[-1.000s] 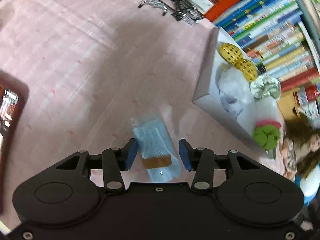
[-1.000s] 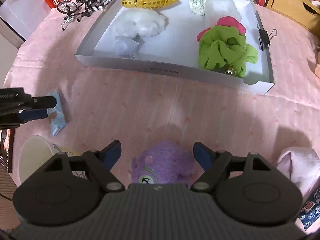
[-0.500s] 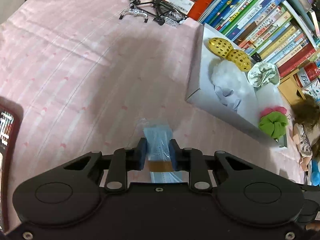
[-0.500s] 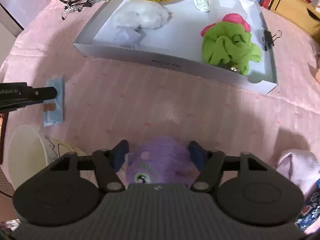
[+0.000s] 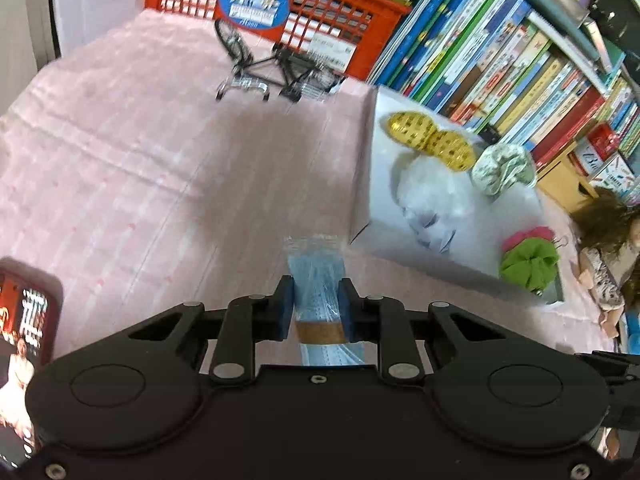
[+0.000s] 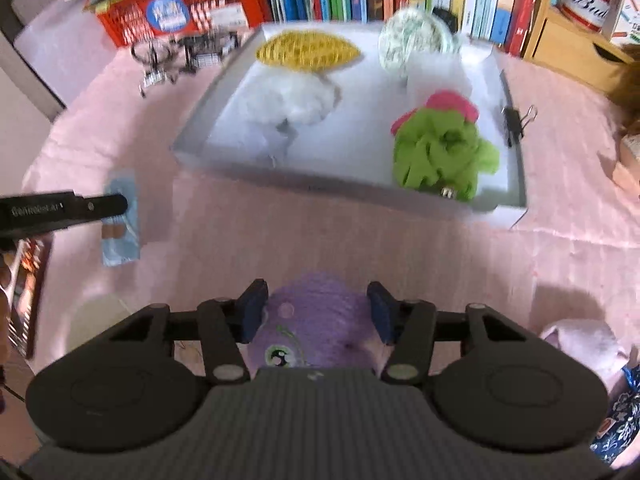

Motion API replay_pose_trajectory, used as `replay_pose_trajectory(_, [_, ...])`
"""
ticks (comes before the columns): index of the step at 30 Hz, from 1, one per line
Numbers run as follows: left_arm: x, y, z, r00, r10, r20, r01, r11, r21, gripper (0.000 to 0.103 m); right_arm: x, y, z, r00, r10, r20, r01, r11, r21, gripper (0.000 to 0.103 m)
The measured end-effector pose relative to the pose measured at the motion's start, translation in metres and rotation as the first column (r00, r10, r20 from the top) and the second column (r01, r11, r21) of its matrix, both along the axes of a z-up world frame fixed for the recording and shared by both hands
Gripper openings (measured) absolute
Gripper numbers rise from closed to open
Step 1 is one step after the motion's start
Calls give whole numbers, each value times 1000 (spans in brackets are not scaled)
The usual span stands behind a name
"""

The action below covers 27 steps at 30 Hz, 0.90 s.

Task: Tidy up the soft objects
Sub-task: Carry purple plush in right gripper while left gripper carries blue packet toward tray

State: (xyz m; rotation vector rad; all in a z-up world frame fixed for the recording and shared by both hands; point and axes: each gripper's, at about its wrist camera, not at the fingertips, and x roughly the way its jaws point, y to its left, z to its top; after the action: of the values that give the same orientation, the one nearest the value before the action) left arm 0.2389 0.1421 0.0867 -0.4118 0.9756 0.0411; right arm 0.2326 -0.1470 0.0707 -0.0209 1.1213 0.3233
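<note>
Your left gripper (image 5: 316,306) is clamped across the blue packet (image 5: 318,280), whose long axis runs straight out along the fingers, so the free end points ahead and slightly right toward the near corner of the white tray (image 5: 362,184). That corner wall is what matters: the tray lies ahead and to the right of your left tongs, close beyond the packet's tip, and you will likely need to carry the packet over the rim, not push it into the wall. Your right gripper (image 6: 318,312) has its pads pressed into both sides of the purple plush toy (image 6: 316,320), and the tray (image 6: 192,148) sits straight ahead of it, with open pink cloth between. Neither hand is clearly nearer. Inside the tray, the white fluffy piece (image 6: 296,100) fills the near-left part ahead of your left tongs, and the green scrunchie (image 6: 440,152) fills the near-right part ahead of your right; bare floor shows between them. The toy bicycle (image 5: 276,72) stands well ahead of the left tongs, off your path.
</note>
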Motion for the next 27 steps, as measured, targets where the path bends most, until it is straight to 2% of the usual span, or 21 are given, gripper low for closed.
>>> replay_pose_trajectory(7, [8, -7, 32, 997, -27, 66, 28, 999, -26, 22, 12, -21, 31, 992, -91, 88, 85, 994, 73, 58])
replay_pose_trajectory(12, [24, -18, 48, 989, -68, 135, 79, 994, -72, 22, 25, -33, 48, 964, -206, 166, 187, 974, 124, 58])
replay_pose_trajectory(15, [37, -32, 55, 978, -117, 174, 125, 992, -33, 22, 36, -35, 53, 948, -256, 191, 225, 959, 173, 58])
replay_pose_trajectory(19, [58, -48, 50, 972, -182, 148, 188, 982, -23, 22, 48, -32, 51, 928, -297, 226, 242, 940, 240, 58])
replay_pose_trajectory(22, [70, -60, 43, 963, -229, 139, 230, 973, 14, 22, 58, -24, 43, 920, -308, 243, 241, 932, 272, 58])
replay_pose_trajectory(27, [84, -72, 30, 955, -272, 115, 262, 960, 99, 22, 75, -11, 27, 917, -324, 232, 265, 931, 252, 58])
